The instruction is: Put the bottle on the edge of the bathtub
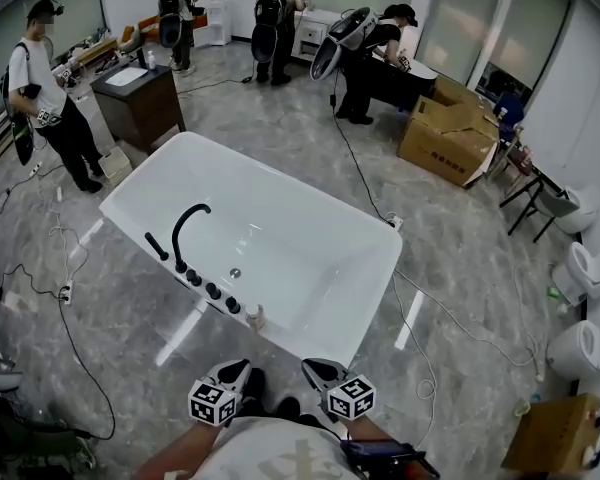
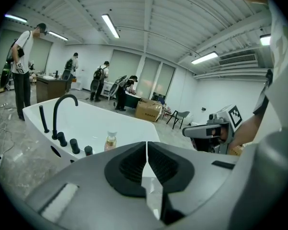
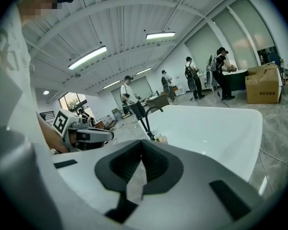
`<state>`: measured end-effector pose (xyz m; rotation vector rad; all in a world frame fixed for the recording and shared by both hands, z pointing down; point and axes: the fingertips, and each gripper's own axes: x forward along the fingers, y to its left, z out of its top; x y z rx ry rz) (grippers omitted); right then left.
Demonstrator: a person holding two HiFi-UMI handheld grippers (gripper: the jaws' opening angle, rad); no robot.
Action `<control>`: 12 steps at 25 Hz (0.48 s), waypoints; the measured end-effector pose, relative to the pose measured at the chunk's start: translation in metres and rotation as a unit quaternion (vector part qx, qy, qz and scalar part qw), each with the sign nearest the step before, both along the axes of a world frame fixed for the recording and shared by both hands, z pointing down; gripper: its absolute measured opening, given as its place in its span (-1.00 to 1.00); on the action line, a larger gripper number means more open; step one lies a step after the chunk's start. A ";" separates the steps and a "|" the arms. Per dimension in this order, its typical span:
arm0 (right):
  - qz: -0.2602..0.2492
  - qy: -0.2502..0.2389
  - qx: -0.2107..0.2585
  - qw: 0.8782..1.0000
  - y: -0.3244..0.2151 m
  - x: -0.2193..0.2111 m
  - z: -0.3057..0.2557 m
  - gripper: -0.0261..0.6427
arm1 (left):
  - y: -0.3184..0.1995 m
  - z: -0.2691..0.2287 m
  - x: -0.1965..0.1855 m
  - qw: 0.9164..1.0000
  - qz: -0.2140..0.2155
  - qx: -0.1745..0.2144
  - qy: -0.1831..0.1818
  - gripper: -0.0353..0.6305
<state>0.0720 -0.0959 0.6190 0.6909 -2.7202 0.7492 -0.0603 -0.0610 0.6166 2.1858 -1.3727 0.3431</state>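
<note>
A small clear bottle (image 1: 254, 317) with amber liquid and a white cap stands upright on the near rim of the white bathtub (image 1: 375, 288), just right of the black knobs and the black faucet (image 1: 187, 230). Both grippers hover close to my body, short of the tub's near corner. My left gripper (image 1: 234, 370) is shut with nothing between its pads; in the left gripper view the bottle (image 2: 110, 141) is ahead and left of the jaws. My right gripper (image 1: 318, 370) is also shut and empty; its view shows only the bottle's top (image 3: 161, 138) past the jaws.
Cables (image 1: 75, 298) trail over the marble floor on both sides of the tub. Cardboard boxes (image 1: 450, 133) sit at the back right, a dark vanity (image 1: 140, 98) at the back left, toilets (image 1: 585, 268) along the right. Several people stand at the far end.
</note>
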 end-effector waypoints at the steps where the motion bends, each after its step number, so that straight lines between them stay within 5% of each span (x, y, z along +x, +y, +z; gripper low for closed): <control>1: -0.003 -0.001 0.000 1.000 0.004 0.002 0.001 -0.90 | 0.005 0.001 0.002 1.000 -0.004 -0.001 0.000 -0.85; 12: -0.020 -0.012 0.002 1.000 0.031 0.017 0.001 -0.90 | 0.037 0.004 0.019 1.000 -0.013 -0.008 -0.009 -0.85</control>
